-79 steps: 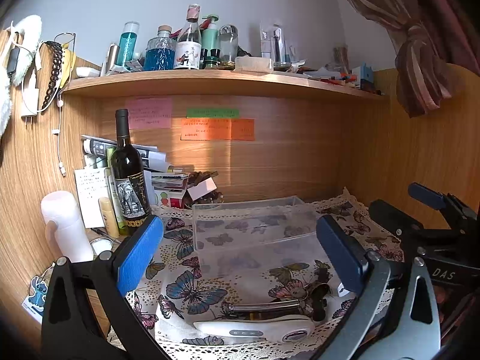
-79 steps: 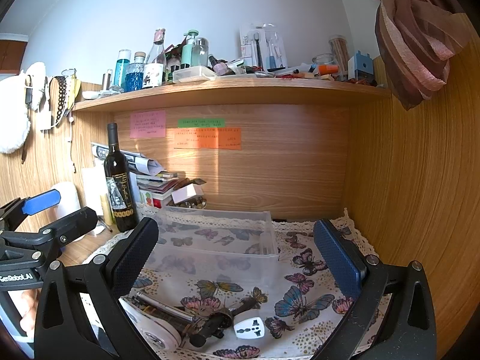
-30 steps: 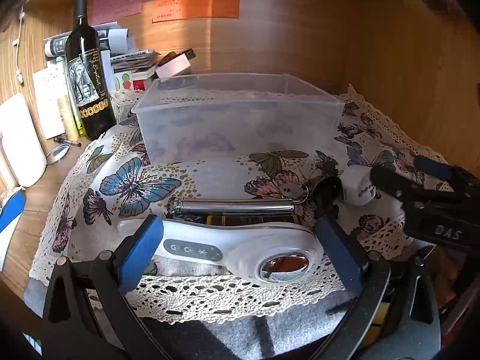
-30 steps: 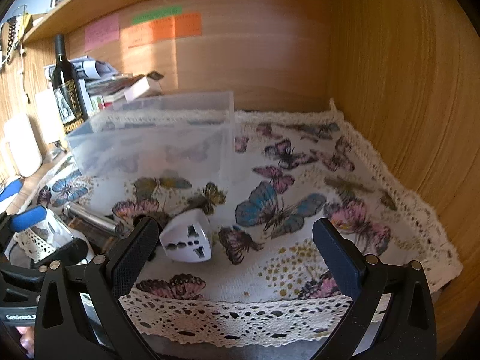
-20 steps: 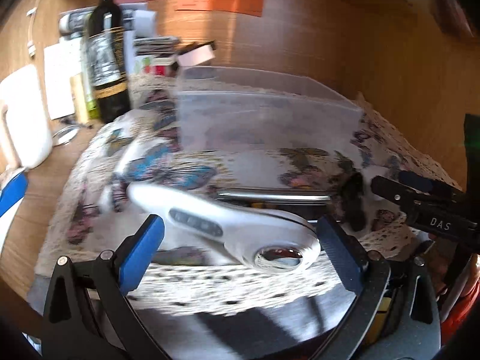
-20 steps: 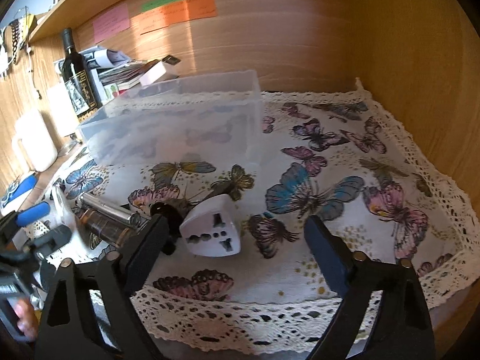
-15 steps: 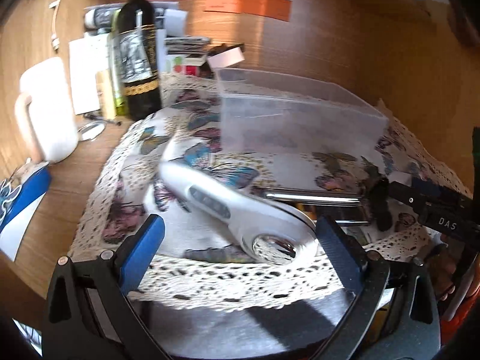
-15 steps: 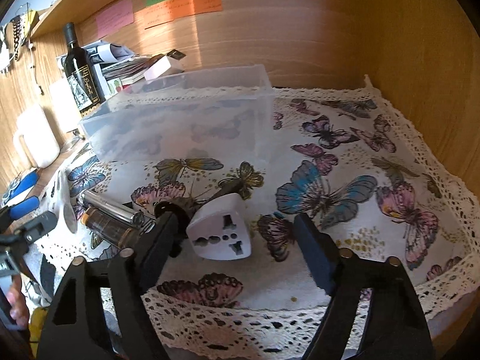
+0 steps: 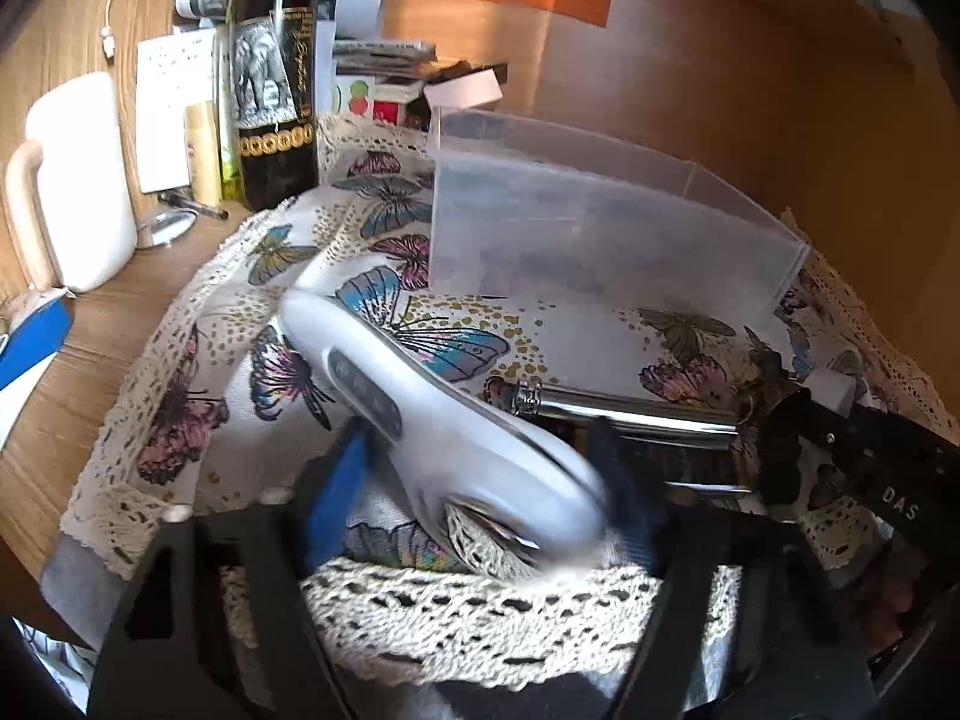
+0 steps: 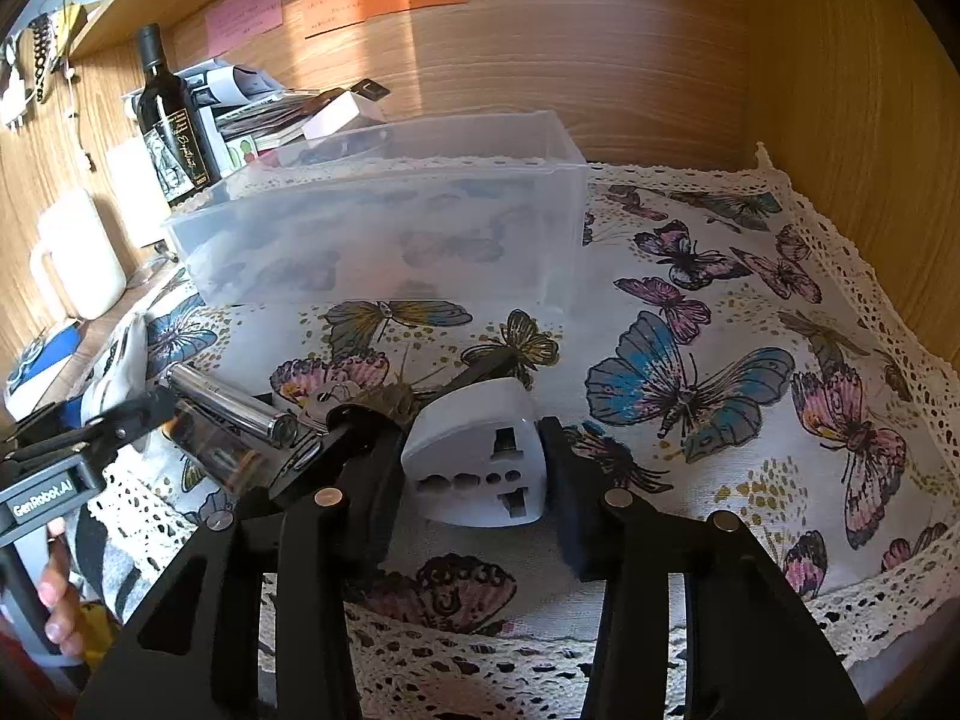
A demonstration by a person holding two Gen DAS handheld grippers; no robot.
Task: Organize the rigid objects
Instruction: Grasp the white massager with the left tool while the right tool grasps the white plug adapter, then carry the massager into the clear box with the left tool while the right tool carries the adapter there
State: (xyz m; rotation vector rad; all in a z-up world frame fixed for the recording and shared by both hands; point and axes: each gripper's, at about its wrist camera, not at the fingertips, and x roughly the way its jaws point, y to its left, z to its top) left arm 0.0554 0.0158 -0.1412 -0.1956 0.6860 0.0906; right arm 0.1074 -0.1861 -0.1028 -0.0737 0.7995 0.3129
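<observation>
My left gripper point(image 9: 480, 480) is shut on the round head end of a white handheld device point(image 9: 420, 414) with buttons on its handle, tilted up off the butterfly cloth. My right gripper point(image 10: 474, 468) is shut on a white travel plug adapter point(image 10: 480, 456) resting on the cloth. A clear plastic bin point(image 9: 600, 222) stands behind both, seen too in the right wrist view point(image 10: 384, 228). A silver tube point(image 9: 630, 411) and a dark keyring bundle point(image 9: 780, 420) lie between the two grippers; the tube shows in the right wrist view point(image 10: 228, 399).
A wine bottle point(image 9: 273, 72) stands at the back left with papers and boxes behind it. A white mug point(image 9: 78, 180) sits on the wooden desk at left. A wooden wall point(image 10: 870, 120) closes the right side. The cloth's lace edge point(image 10: 480, 660) hangs at the front.
Both grippers have closed: the left on the white device, whose handle swung up and leftward, the right on the plug adapter. Both moved in low from a raised view.
</observation>
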